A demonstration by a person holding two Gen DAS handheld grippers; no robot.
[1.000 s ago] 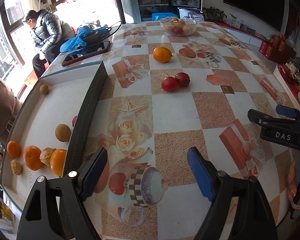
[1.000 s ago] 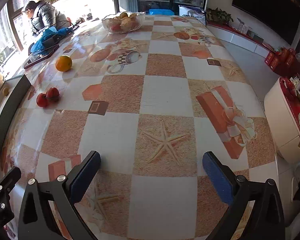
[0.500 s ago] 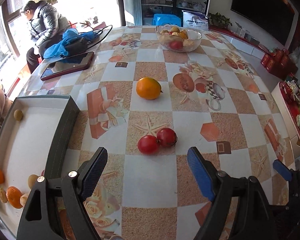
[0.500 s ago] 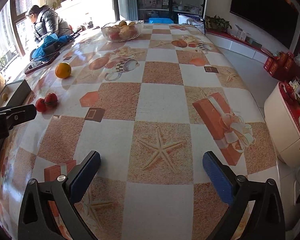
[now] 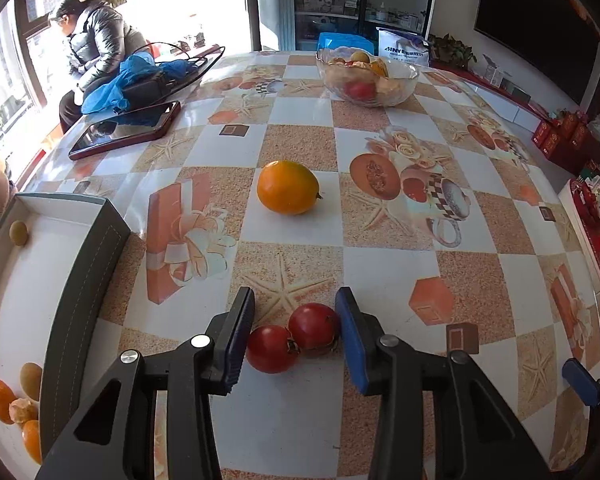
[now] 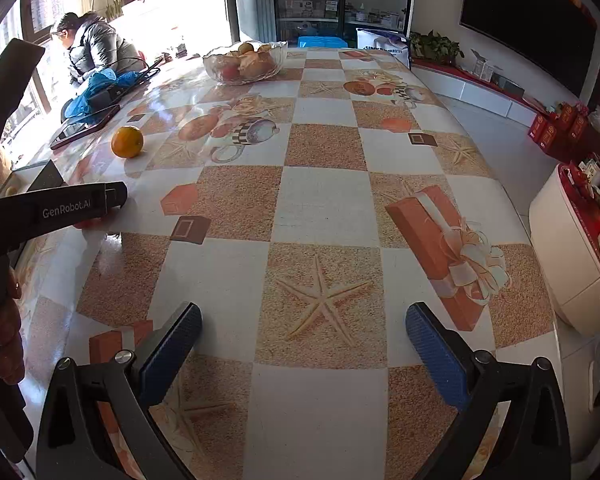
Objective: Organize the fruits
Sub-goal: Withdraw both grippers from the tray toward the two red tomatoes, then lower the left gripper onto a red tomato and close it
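Observation:
Two red tomatoes [image 5: 292, 338], touching each other, lie on the patterned table between the fingers of my left gripper [image 5: 296, 330]. Its jaws have narrowed around the pair; the blue pads sit at both sides, touching or nearly so. An orange fruit [image 5: 288, 187] lies farther out; it also shows in the right wrist view [image 6: 127, 142]. A grey tray [image 5: 80, 280] at the left holds several small oranges and brown fruits. My right gripper [image 6: 304, 340] is open and empty above the table. The left gripper's arm [image 6: 52, 210] shows at the left of that view.
A glass bowl [image 5: 366, 78] of fruit stands at the far end of the table. A phone in a red case [image 5: 126, 130] and a blue cloth with cables [image 5: 140, 80] lie at the far left. A person sits by the window. The table edge drops off at the right.
My left gripper moved forward from beside the tray to the two tomatoes and its jaws narrowed around them. The right gripper stayed open and shifted only slightly.

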